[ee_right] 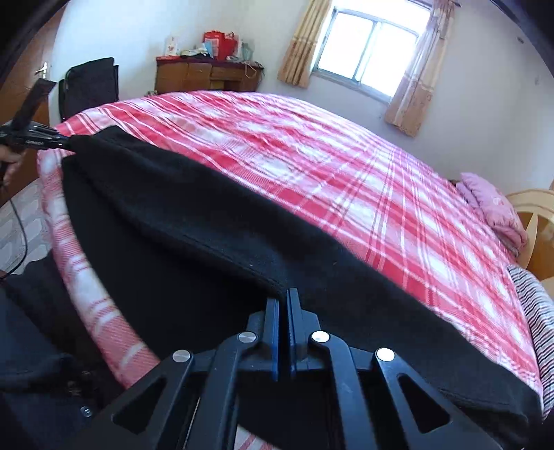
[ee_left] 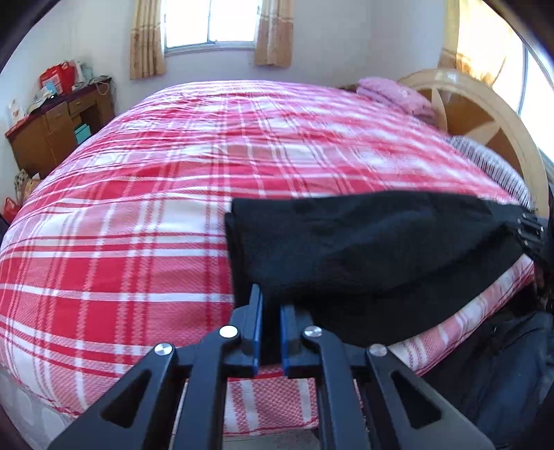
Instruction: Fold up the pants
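Note:
Black pants [ee_left: 363, 249] lie folded lengthwise along the near edge of a bed with a red and white plaid cover [ee_left: 155, 194]. My left gripper [ee_left: 271, 301] is shut on the pants' near edge at one end. My right gripper [ee_right: 284, 297] is shut on the pants [ee_right: 207, 221] at the other end. The cloth hangs stretched between the two, partly over the bed's side. The right gripper shows at the right edge of the left wrist view [ee_left: 529, 232]. The left gripper shows at the left edge of the right wrist view [ee_right: 38, 138].
A wooden dresser [ee_left: 52, 128] with bags on top stands by the far wall under a curtained window [ee_left: 211, 24]. A pink folded blanket [ee_left: 394, 93] and a striped cloth [ee_left: 491, 162] lie by the wooden headboard [ee_left: 484, 114]. A dark suitcase [ee_right: 90, 86] stands beyond the bed.

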Motion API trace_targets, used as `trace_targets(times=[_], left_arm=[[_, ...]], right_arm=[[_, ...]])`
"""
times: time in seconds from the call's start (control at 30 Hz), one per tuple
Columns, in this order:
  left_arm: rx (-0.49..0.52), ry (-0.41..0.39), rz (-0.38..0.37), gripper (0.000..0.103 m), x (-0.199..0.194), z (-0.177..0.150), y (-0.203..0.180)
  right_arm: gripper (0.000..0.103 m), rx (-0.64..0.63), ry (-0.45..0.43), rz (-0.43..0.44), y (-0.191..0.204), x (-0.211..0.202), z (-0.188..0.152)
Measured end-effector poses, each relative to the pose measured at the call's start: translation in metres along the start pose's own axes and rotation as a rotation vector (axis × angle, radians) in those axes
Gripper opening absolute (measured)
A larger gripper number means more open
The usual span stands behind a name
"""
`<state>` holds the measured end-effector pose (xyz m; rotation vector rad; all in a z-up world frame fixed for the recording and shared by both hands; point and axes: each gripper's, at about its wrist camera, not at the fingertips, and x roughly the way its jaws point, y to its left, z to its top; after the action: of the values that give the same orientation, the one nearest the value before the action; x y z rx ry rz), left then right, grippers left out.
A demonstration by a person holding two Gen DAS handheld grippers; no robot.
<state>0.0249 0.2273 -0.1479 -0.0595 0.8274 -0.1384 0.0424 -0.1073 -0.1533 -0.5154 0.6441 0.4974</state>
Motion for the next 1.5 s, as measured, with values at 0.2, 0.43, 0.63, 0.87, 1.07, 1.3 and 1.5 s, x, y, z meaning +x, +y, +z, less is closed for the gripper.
trace_targets(times=[0.2,0.43,0.63,0.87,1.07,1.3,1.5], left_arm=[[-0.021,-0.043,-0.023,0.009,-0.024,0.004,0.011],[-0.01,0.051,-0.016,0.009,0.001,-0.018,0.016],[0.019,0.074,-0.01,0.017,0.0,-0.029,0.02],[-0.12,0.031,0.108,0.017,-0.018,-0.033,0.062],[-0.076,-0.043,0.112,0.017,-0.031,-0.015,0.041],[0.145,-0.044,-0.01,0.051,-0.008,0.016,-0.056],[0.378,-0.013,-0.192,0.051,0.023,0.039,-0.168]], right_arm=[[0.003,-0.016,0.001,0.053,0.01,-0.022,-0.005],[0.003,-0.098,0.131,0.1,0.029,0.005,-0.035],[0.004,-0.092,0.167,0.12,0.026,0.016,-0.043],[0.01,-0.056,0.179,0.188,0.016,0.006,-0.046],[0.023,-0.04,0.155,0.184,0.004,-0.008,-0.048],[0.049,0.17,0.131,0.111,-0.05,-0.019,-0.055],[0.049,0.374,0.101,0.007,-0.11,-0.051,-0.081]])
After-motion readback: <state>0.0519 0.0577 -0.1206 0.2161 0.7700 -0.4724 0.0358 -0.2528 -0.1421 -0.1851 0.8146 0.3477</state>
